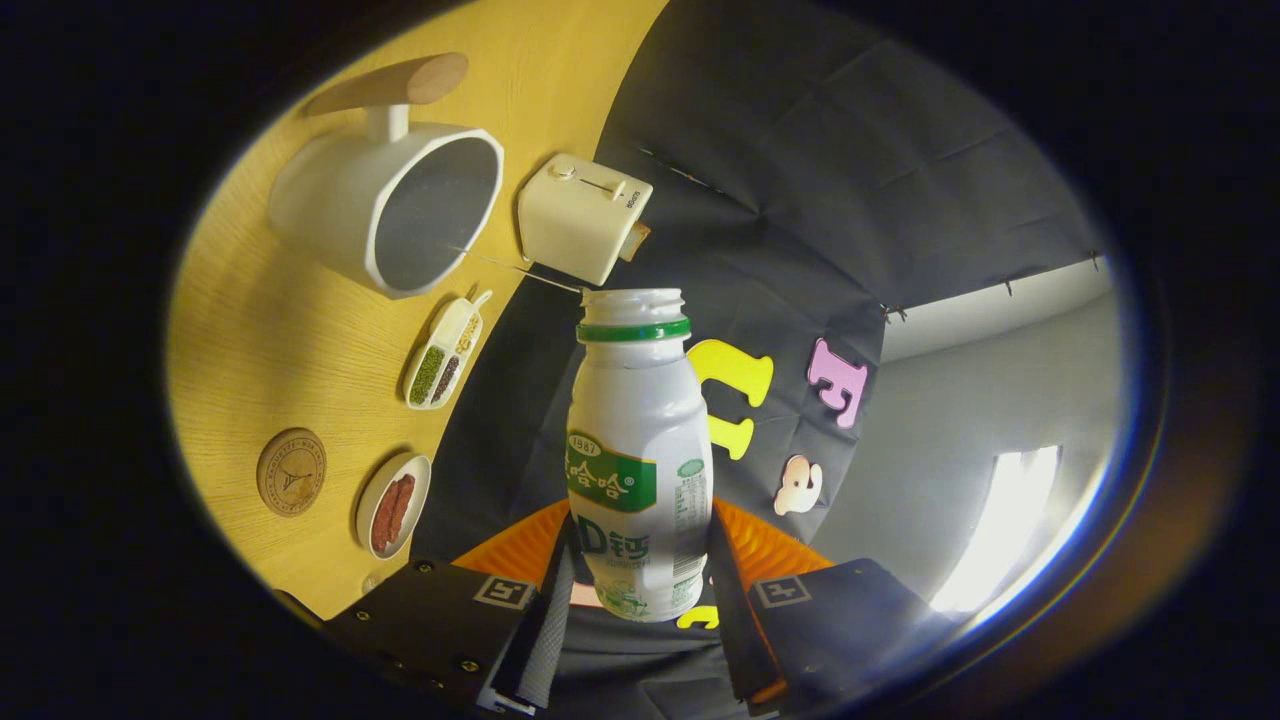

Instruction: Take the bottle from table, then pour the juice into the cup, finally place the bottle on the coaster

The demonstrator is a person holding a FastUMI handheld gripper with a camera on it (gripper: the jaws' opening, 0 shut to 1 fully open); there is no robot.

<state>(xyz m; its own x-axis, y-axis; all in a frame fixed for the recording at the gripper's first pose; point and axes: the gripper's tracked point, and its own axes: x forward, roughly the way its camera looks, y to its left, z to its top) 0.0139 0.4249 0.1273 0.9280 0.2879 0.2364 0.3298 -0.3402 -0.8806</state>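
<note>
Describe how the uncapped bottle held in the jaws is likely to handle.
The bottle looks like thin plastic, its shoulder slightly dented, so a hard squeeze probably flexes it. Small, it seems light. The gripper presses its smooth lower sides with both jaws, so it might slip. Uncapped, it could spill easily.

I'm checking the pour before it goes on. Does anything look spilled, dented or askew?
No spill shows. The bottle, clamped between the gripper fingers, has a dented shoulder and no cap. The whole view is rolled sideways, and the cup lies beyond the bottle's open mouth.

toaster (582, 217) | divided bean dish (443, 353) | sausage plate (394, 505) | wooden table (260, 340)
</note>
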